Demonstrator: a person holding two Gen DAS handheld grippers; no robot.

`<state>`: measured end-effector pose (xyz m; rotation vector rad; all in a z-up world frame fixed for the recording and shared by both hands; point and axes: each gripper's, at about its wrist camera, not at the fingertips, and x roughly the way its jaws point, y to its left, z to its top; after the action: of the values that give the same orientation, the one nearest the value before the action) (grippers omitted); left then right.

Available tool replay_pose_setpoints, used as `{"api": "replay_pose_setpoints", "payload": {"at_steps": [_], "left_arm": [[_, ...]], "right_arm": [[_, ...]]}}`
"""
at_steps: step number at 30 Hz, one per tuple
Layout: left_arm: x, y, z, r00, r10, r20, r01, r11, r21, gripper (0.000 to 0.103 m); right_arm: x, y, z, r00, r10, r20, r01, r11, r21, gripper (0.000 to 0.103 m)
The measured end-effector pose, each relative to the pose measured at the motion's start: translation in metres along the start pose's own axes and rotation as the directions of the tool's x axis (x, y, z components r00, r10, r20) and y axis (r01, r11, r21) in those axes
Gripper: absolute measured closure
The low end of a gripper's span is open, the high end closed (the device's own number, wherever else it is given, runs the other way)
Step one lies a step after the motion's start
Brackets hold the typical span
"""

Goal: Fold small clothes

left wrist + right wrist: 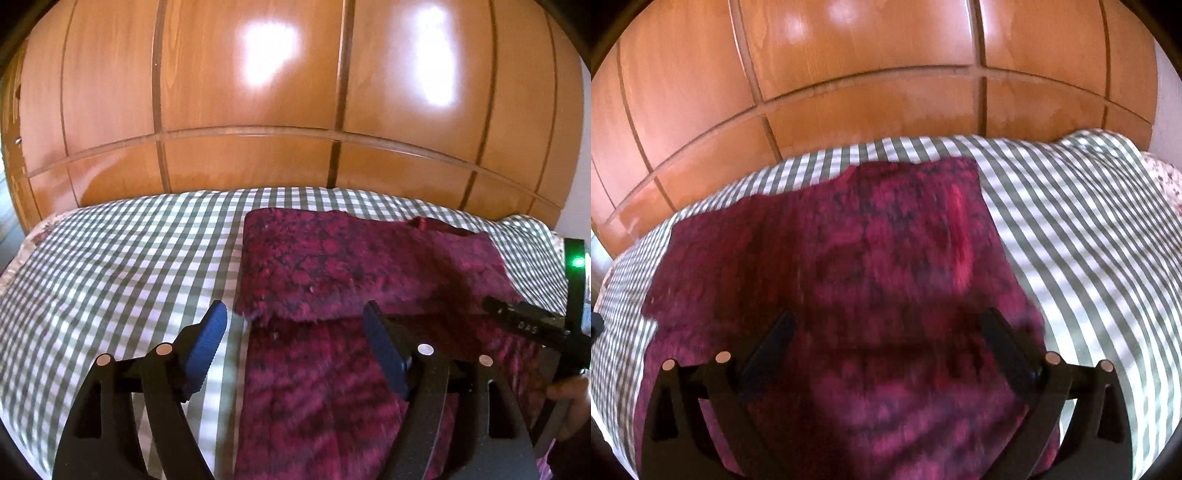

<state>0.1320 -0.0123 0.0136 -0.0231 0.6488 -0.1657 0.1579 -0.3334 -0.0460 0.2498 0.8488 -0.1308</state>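
Note:
A dark red and magenta patterned garment (351,258) lies flat on the bed, with one layer folded over and a frayed-looking edge running across its middle. In the left wrist view my left gripper (295,314) hovers over the garment's left edge, open, blue pads apart with nothing between them. The right wrist view is blurred; there the garment (868,240) fills the middle and my right gripper (889,319) stands wide open just above it, holding nothing. The right gripper's body (524,321), with a green light, shows at the right edge of the left wrist view, a hand (569,391) on its grip.
The bed wears a green and white checked cover (110,266), which spreads bare to the left of the garment and to its right (1089,258). A tall wooden wardrobe (258,92) stands close behind the bed. Floral fabric (1167,184) shows at the bed's far right corner.

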Motion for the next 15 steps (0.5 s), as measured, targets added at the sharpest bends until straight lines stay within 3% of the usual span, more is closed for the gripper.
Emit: {"api": "replay_pose_setpoints", "payload": {"at_steps": [6, 15], "left_arm": [[-0.024, -0.001, -0.029, 0.999, -0.016, -0.029, 0.016, 1.000, 0.011, 0.025], [-0.037, 0.009, -0.075, 0.994, -0.020, -0.108, 0.022, 0.999, 0.022, 0.024]], "right_arm": [[-0.017, -0.011, -0.038, 0.998, -0.004, -0.065, 0.005, 1.000, 0.016, 0.002], [-0.056, -0.018, -0.078, 0.997, 0.008, -0.071, -0.008, 1.000, -0.006, 0.002]]}}
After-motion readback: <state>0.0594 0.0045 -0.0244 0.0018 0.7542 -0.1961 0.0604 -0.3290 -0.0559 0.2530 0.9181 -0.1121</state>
